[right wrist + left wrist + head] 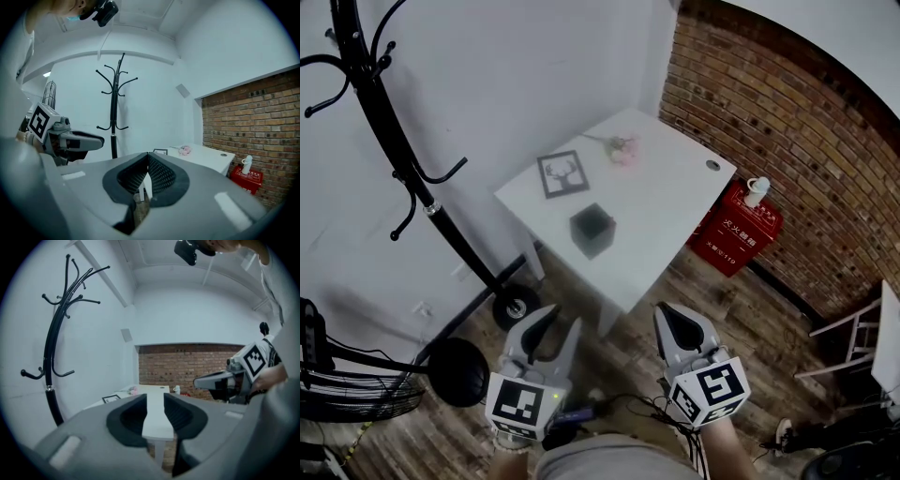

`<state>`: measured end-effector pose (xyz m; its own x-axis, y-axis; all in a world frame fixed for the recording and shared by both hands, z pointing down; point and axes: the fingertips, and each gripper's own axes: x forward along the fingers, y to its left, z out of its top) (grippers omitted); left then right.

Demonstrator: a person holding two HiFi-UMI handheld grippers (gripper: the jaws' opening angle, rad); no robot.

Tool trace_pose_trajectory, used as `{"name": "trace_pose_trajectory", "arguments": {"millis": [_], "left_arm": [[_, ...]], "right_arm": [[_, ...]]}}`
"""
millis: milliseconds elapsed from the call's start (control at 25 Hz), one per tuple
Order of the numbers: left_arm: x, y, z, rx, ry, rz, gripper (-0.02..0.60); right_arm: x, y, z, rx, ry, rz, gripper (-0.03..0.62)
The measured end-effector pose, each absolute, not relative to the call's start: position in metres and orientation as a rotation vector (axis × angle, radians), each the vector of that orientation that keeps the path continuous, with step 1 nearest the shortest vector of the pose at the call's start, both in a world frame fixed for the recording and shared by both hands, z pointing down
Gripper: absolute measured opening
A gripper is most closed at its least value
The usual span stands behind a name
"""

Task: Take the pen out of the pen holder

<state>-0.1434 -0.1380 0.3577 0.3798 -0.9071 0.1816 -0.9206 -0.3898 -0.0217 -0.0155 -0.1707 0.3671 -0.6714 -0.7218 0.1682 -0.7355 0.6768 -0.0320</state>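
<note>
Low at 6 o'clock, head view: grey left claw (560,322) open, empty; grey right claw (668,317) closed on nothing. At 12 o'clock from both, well apart, black cube-shaped pen holder (592,230) stands on white rectangular counter (675,202). Pen too small to discern.

The pen holder (592,230) is a small, dark, square-sided box standing upright on the white table (675,206), toward the near edge and roughly midway across. Its top faces up and looks dark inside. Its contents, the pen included, are too small to make out.
</note>
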Motion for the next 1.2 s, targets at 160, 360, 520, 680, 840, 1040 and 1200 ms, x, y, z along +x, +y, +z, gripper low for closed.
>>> {"name": "trace_pose_trajectory", "arguments": {"millis": [160,360,520,680,840,1040,1200], "left_arm": [[-0.142,-0.143,0.36,2.545,-1.675,0.252,0.104],[-0.135,-0.154,0.358,2.549,-1.667,0.248,0.104],[-0.132,-0.165,0.358,2.55,-1.67,0.257,0.104],[-0.131,-0.183,0.355,2.581,-1.697,0.256,0.104],[-0.127,-0.202,0.356,2.591,-1.706,0.262,0.104],[-0.122,-0.231,0.358,2.599,-1.699,0.269,0.11],[-0.117,-0.253,0.363,2.622,-1.699,0.292,0.117]], "right_arm": [[-0.013,-0.172,0.37,1.22,-2.738,0.155,0.005],[-0.006,-0.179,0.371,1.239,-2.736,0.173,0.005],[-0.001,-0.184,0.371,1.232,-2.735,0.178,0.005],[0.0,-0.191,0.372,1.211,-2.738,0.176,0.005],[0.002,-0.199,0.375,1.194,-2.739,0.182,0.005],[0.008,-0.209,0.378,1.183,-2.734,0.183,0.005],[0.016,-0.215,0.378,1.191,-2.728,0.183,0.005]]}}
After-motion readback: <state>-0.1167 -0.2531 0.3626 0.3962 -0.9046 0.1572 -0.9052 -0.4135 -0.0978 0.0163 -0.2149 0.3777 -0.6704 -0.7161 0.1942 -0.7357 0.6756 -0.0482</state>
